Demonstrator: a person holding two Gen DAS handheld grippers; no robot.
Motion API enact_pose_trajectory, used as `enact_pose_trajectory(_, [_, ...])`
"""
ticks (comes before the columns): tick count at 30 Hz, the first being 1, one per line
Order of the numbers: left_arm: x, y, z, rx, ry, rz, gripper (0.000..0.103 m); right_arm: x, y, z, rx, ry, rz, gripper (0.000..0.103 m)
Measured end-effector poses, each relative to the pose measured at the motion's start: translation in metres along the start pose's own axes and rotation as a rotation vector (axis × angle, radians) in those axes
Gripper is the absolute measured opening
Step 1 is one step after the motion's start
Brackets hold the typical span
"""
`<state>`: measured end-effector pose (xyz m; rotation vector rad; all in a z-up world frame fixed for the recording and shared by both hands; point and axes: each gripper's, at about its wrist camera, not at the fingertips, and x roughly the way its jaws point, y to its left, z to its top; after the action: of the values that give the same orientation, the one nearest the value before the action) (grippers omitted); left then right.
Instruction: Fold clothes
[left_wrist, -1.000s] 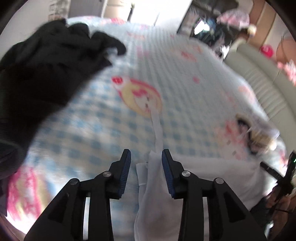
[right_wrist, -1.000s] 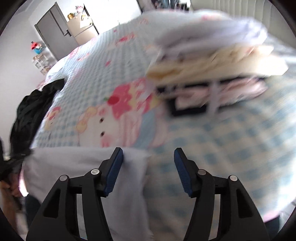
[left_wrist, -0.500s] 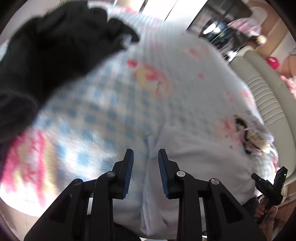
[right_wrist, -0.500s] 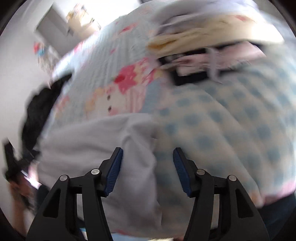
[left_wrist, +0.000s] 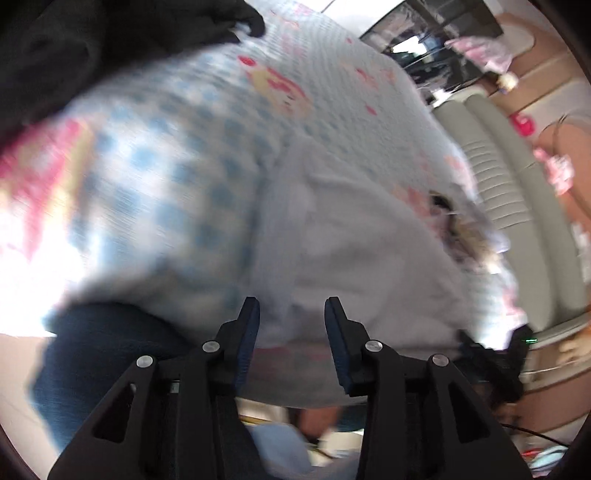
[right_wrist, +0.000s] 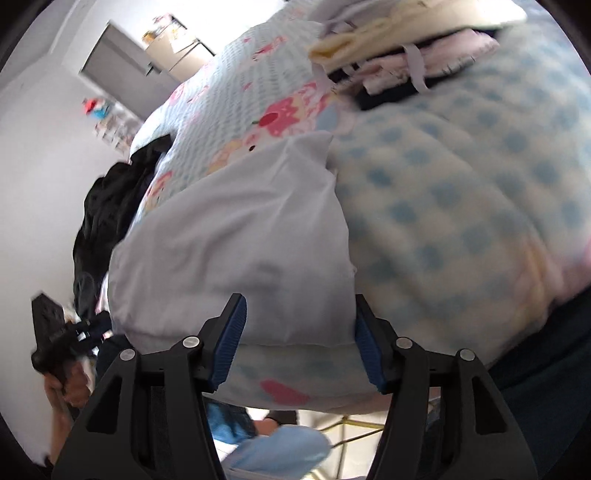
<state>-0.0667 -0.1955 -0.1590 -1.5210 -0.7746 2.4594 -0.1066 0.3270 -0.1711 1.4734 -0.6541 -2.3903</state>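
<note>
Mid-fold: the left gripper (left_wrist: 291, 306), jaws just reopened and empty, and the right gripper (right_wrist: 297, 304), jaws wide, straddle the white garment (right_wrist: 236, 236)'s near edge; regripping comes next.

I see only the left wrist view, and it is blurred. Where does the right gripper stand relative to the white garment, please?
Observer: The right gripper is at the near edge of the white garment. Its jaws stand open, one on each side of that edge, not pinching it.
Operator: Beyond the garment I see a blurred dark and pale thing. What is it?
Observer: A stack of folded clothes, lying on the checked blanket past the garment's far right corner.
</note>
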Motion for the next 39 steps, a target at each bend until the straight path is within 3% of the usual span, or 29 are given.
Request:
enact_pose_trajectory(3, [-0.006, -0.004, 0.000, 0.076, -0.026, 0.190, 0.036, -0.001, 0.008, -0.005, -0.046, -0.013, -0.066, 0.059])
enact_pose_trajectory(4, [-0.007, -0.004, -0.001, 0.083, -0.024, 0.204, 0.036, -0.001, 0.009, -0.006, -0.057, -0.013, -0.089, 0.059])
enact_pose_trajectory(6, [-0.007, -0.005, -0.002, 0.089, -0.007, 0.166, 0.036, -0.006, 0.008, -0.006, -0.054, -0.021, -0.124, 0.059])
enact_pose_trajectory(11, [0.008, -0.006, -0.008, 0.133, 0.080, 0.104, 0.036, -0.018, 0.006, -0.009, -0.035, -0.019, -0.081, 0.059])
enact_pose_trajectory(13, [0.013, -0.008, -0.009, 0.147, 0.084, 0.106, 0.030, -0.011, 0.010, -0.010, -0.061, -0.002, -0.098, 0.059])
enact_pose_trajectory(14, [0.015, -0.009, -0.010, 0.158, 0.086, 0.107, 0.012, -0.007, 0.012, -0.010, -0.075, 0.006, -0.109, 0.059])
enact_pose_trajectory(19, [0.004, -0.028, -0.004, 0.297, 0.058, 0.172, 0.006, 0.005, 0.016, -0.008, -0.115, 0.015, -0.180, 0.047])
enact_pose_trajectory(23, [-0.013, -0.029, 0.007, 0.367, 0.040, 0.171, 0.006, 0.002, 0.013, -0.006, -0.112, 0.008, -0.190, 0.047])
enact_pose_trajectory(28, [0.000, -0.021, 0.004, 0.398, 0.099, 0.200, 0.006, 0.003, 0.007, -0.001, -0.104, -0.002, -0.214, 0.044])
enact_pose_trajectory(33, [-0.004, 0.001, 0.005, 0.291, 0.129, 0.197, 0.012, -0.004, 0.001, 0.002, -0.103, 0.001, -0.217, 0.048])
enact_pose_trajectory(36, [-0.022, 0.010, 0.010, 0.202, 0.056, 0.152, 0.012, -0.023, -0.001, 0.004, -0.069, -0.041, -0.187, 0.049])
enact_pose_trajectory(39, [-0.033, -0.006, 0.012, 0.199, -0.034, 0.059, 0.012, -0.032, 0.006, 0.006, -0.076, -0.078, -0.179, 0.050])
